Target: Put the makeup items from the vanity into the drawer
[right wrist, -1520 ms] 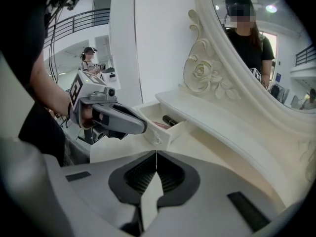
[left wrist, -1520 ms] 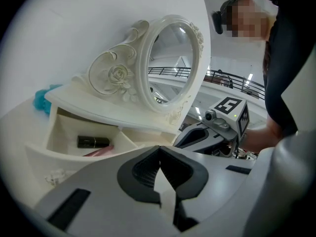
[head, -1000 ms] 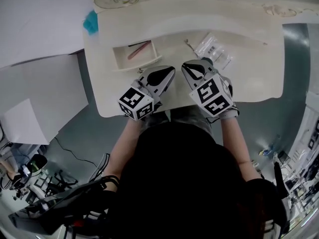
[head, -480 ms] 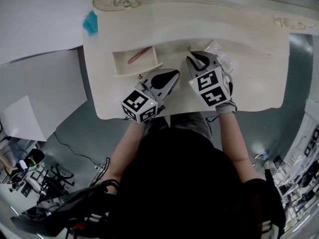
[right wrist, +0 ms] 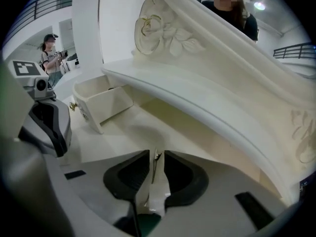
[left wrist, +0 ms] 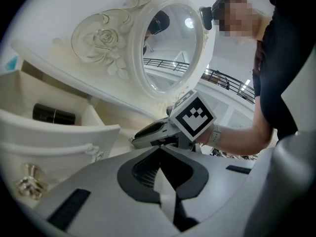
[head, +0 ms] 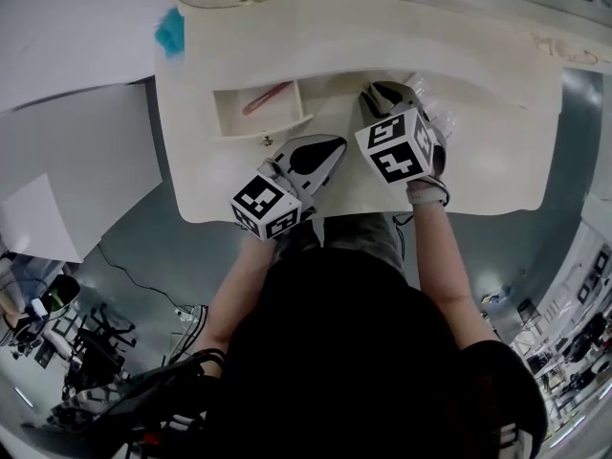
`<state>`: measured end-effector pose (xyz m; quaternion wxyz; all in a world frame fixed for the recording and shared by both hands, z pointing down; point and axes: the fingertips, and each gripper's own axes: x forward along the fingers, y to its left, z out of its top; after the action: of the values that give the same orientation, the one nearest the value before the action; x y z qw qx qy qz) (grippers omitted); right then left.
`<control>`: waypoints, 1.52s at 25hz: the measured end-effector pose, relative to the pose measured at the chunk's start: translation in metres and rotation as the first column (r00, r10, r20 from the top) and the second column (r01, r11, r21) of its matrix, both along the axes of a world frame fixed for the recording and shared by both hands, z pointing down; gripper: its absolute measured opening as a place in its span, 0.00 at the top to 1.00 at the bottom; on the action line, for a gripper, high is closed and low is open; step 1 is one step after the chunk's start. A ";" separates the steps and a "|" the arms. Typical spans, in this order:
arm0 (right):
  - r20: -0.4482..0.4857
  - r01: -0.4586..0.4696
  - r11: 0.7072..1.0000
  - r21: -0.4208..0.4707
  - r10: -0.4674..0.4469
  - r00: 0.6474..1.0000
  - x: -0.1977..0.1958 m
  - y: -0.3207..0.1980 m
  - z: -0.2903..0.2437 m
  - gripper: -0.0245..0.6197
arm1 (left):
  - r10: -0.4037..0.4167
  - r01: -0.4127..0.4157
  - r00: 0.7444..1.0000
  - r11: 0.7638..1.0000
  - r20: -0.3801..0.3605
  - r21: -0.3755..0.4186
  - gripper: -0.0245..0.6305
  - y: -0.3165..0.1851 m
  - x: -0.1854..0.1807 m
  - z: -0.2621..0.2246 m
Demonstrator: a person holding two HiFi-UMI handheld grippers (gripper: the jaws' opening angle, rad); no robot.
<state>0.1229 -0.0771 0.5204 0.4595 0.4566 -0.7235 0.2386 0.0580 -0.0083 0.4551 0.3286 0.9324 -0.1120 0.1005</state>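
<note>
As the right gripper (head: 377, 93) moves out from the near edge and tips down over the vanity top (head: 488, 142), its jaws have just been opening. They now stand at a narrow gap. A second ago the slim tool (right wrist: 153, 168) lay in plain sight ahead of this gripper's nose in the head view; now that nose covers it there.

The right gripper view shows the slim tool between the two pads. It is a thin pale sliver running along the gap, with a dark speck at its far end (the kind of makeup item is too small to tell). The pads do not appear to press on it, since bare table shows either side of it. Judgement: this is the line-up for a pick, with the grip not yet made and closing the likely next step.

The clear packet (head: 442, 118) lies just beside the right gripper on its outer side, partly hidden by it. The open drawer (head: 260, 125) sits off to the right gripper's left, just past the left gripper's tip, with a pink stick (head: 268, 97) already inside. The left gripper (head: 330, 145) has hardly shifted. Its jaws are together with nothing in them, near the drawer front.
</note>
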 end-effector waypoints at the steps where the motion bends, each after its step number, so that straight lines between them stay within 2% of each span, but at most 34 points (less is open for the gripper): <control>1: -0.009 0.002 1.000 -0.007 -0.002 1.000 0.000 0.000 0.002 0.80 | -0.002 0.002 1.000 1.000 0.001 -0.003 0.94 0.001 -0.002 0.001; 5: -0.042 0.024 0.999 -0.021 -0.025 0.999 -0.005 0.000 0.006 0.83 | -0.013 0.013 1.000 1.000 0.007 -0.011 0.94 0.005 -0.010 0.003; 6: -0.052 0.037 0.999 -0.018 -0.038 0.998 -0.006 0.001 0.006 0.86 | -0.019 0.019 1.000 1.000 0.006 -0.012 0.94 0.005 -0.012 0.003; 10: -0.096 0.094 0.996 -0.003 -0.094 0.991 -0.010 0.003 0.005 0.88 | -0.036 0.036 0.999 0.999 0.001 -0.007 0.94 0.005 -0.017 0.001; 22: -0.017 0.159 0.980 0.120 -0.158 0.987 -0.048 0.005 -0.045 0.88 | -0.087 0.088 0.996 0.996 -0.010 0.024 0.94 -0.002 -0.035 -0.013; 30: -0.008 0.261 0.942 0.209 -0.265 0.964 -0.085 -0.003 -0.083 0.88 | -0.123 0.123 0.992 0.991 -0.022 0.043 0.94 -0.014 -0.049 -0.019; 38: 0.005 0.384 0.883 0.268 -0.400 0.916 -0.136 -0.013 -0.108 0.88 | -0.170 0.172 0.985 0.983 -0.028 0.067 0.94 -0.029 -0.071 -0.028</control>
<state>-0.0126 -0.0898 0.4127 0.4120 0.3500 -0.8394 0.0568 -0.0126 -0.0372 0.4267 0.3048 0.9312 -0.1914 0.0578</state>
